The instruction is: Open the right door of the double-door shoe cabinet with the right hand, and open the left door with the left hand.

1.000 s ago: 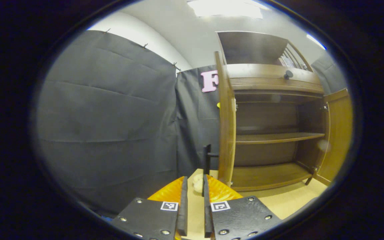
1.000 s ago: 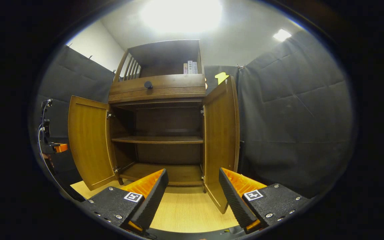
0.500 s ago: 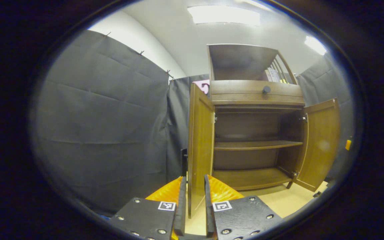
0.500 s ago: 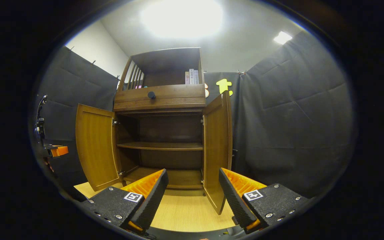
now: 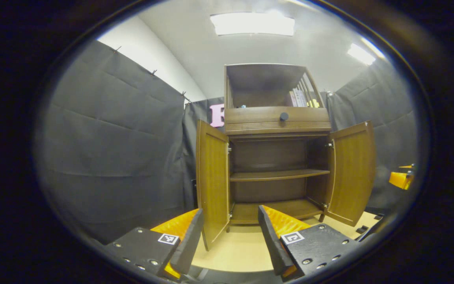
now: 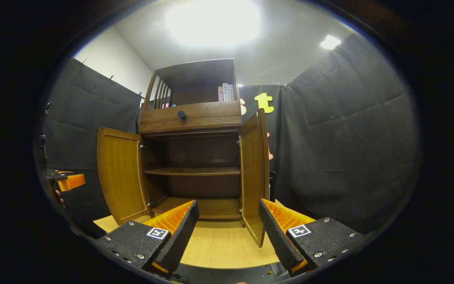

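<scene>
The brown wooden shoe cabinet (image 5: 278, 120) stands ahead with both doors swung outward. In the left gripper view its left door (image 5: 211, 181) is just beyond my left gripper (image 5: 230, 240), which is open and holds nothing. The right door (image 5: 351, 173) hangs wide at the right. In the right gripper view the cabinet (image 6: 191, 116) shows its left door (image 6: 120, 177) and right door (image 6: 253, 173), the latter edge-on just past my right gripper (image 6: 229, 232), also open and apart from it. Bare shelves (image 6: 193, 171) show inside.
A drawer with a dark knob (image 5: 284, 116) and an upper shelf with books (image 6: 225, 91) top the cabinet. Black cloth walls close in on both sides. The light wooden floor (image 6: 219, 244) lies under the doors. The other gripper (image 5: 400, 179) shows at the right edge, and the left one (image 6: 69, 181) at the left edge.
My left gripper went from nearly shut at the left door's edge to open and drew back, and that door stands wider. The right gripper backed off slightly.
</scene>
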`<state>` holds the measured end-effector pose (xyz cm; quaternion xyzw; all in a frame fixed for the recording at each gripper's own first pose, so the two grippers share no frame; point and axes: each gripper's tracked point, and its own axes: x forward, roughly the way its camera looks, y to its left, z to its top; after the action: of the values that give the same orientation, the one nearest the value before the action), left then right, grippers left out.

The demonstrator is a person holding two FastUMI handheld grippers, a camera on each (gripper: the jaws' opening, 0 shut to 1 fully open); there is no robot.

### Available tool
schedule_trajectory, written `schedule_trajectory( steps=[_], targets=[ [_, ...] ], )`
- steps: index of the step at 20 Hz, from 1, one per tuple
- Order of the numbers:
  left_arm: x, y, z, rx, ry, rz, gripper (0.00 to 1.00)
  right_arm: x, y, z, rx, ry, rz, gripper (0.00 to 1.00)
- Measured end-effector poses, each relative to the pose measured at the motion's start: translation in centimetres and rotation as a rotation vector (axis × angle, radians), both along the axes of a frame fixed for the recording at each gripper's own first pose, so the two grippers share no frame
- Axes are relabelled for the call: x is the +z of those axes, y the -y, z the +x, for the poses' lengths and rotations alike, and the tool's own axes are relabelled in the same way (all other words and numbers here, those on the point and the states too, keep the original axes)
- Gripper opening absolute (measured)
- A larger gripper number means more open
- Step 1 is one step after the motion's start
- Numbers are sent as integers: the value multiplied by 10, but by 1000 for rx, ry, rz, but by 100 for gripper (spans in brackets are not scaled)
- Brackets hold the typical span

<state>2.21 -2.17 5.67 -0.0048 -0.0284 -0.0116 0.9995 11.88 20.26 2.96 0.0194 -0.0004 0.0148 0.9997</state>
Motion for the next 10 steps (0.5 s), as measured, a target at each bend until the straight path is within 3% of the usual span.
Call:
schedule_trajectory(
  steps=[10],
  targets=[
    [-10,-9,-34,59,-5,6,84,5,12,-9,-4,7,13,94]
  ],
)
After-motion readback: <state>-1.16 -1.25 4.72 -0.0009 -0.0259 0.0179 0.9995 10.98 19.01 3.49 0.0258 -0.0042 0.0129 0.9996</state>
